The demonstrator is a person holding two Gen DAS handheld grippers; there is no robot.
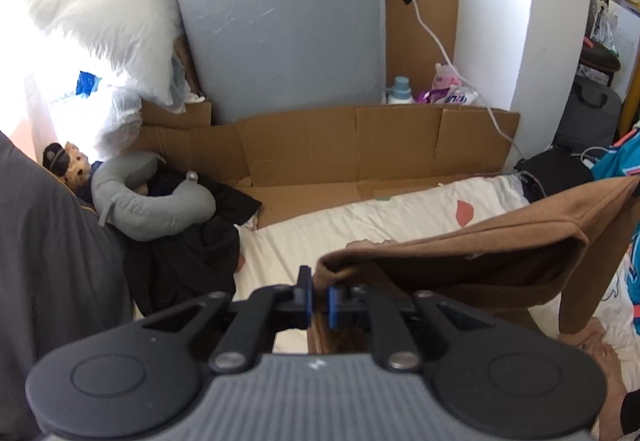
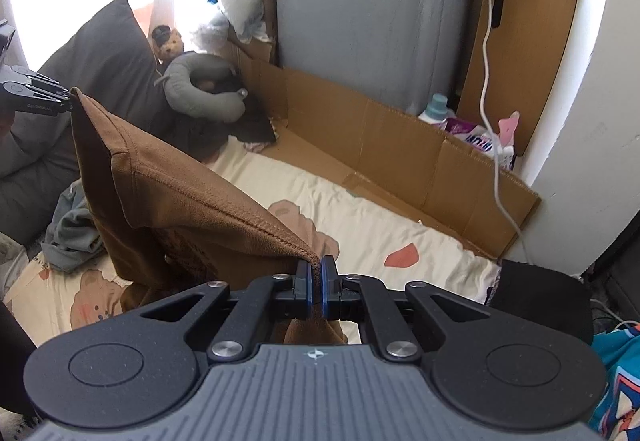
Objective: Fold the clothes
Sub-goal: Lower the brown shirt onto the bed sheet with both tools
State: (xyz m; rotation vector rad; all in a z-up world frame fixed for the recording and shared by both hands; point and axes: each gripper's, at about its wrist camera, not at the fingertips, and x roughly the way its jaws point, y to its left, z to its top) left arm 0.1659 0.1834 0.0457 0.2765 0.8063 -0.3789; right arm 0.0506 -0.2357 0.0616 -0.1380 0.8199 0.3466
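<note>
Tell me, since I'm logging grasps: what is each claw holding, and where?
Both hold the brown fabric garment: left claw and right claw each pinch a corner.

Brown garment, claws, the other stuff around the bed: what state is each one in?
Brown garment: lifted off the bed, stretched between both claws.
Left claw: shut on a garment corner.
Right claw: shut on the other corner.
Bedsheet: spread flat, lightly wrinkled.
Cardboard: unfolded, propped along the wall.
Neck pillow: lying on dark clothes.
</note>
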